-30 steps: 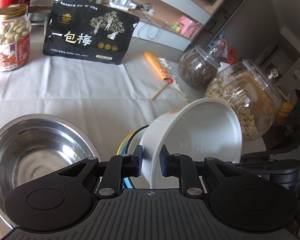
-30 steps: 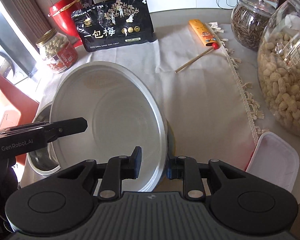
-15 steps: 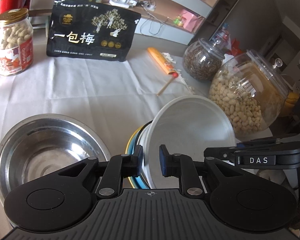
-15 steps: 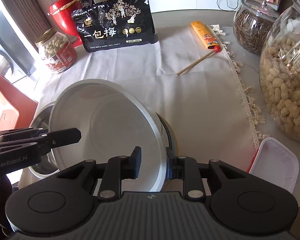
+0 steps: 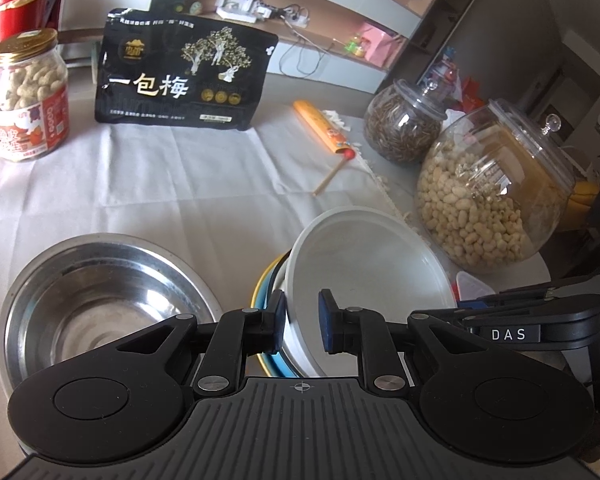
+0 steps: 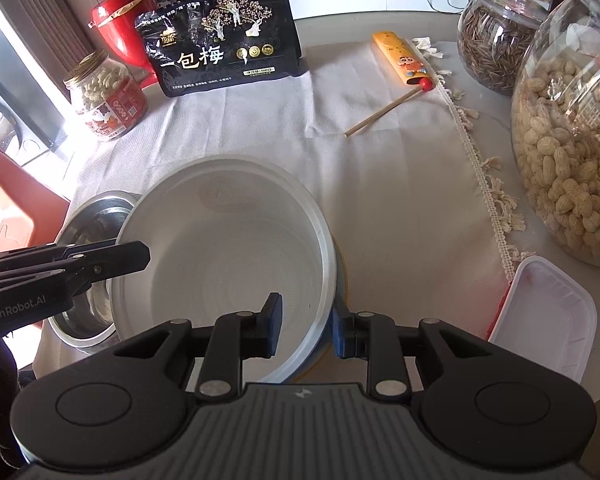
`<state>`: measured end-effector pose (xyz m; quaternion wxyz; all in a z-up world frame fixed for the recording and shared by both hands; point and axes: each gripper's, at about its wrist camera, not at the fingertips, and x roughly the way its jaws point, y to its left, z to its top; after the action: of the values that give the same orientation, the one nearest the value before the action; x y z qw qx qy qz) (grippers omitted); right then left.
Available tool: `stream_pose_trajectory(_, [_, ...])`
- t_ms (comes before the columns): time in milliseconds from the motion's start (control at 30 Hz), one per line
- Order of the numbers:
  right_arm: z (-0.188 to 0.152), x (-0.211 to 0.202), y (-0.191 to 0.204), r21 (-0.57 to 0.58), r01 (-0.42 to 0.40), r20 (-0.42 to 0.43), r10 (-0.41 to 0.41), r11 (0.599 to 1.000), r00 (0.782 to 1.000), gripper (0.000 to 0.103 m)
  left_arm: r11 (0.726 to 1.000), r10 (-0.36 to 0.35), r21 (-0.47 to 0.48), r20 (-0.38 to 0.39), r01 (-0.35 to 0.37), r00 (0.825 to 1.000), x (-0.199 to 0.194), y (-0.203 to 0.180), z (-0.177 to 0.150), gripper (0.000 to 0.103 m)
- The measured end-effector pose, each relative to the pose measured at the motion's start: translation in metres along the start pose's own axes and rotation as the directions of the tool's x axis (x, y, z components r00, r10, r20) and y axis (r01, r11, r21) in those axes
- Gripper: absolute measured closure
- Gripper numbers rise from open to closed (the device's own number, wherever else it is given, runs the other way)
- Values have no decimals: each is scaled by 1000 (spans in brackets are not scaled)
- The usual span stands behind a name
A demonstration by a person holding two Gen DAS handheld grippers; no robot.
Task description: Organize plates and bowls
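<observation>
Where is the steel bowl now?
In the left wrist view, the steel bowl sits low on the left, on the white cloth, beside the white bowl.

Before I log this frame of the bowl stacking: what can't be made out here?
- Dishes under the white bowl: left wrist view shows only yellow and blue rims; the bowl hides how many there are.
- Steel bowl: right wrist view, mostly covered by the white bowl and left gripper.
- Plastic tray: its contents are too washed out to read.
</observation>
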<state>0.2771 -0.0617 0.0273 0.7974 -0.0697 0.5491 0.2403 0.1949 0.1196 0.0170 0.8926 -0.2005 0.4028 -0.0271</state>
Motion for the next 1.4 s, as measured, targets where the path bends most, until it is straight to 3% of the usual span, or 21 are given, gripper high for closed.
stream_pose_trajectory(767, [-10,-10,-7,-2,-15,85,15,1000,996,76,1000,4,-4,24,-3,1000,-8,-7,0,84])
stream_pose_trajectory(1100, [-20,-14,-10,-41,-29,216,37,999,976,76,998,49,-43,46,-47,998,-10,-13,-10,83])
stream_pose_trajectory(1300, [-31,-7,-25,4,-28,303,25,1000,953,58,990,93,-108,25,-90,995,1,-6,-19,83])
stream_pose_trajectory(1400, [-36,-6,-39,69,-60,343,33,996,939,54,981,80,-182,50,-70,996,1,3,-23,83])
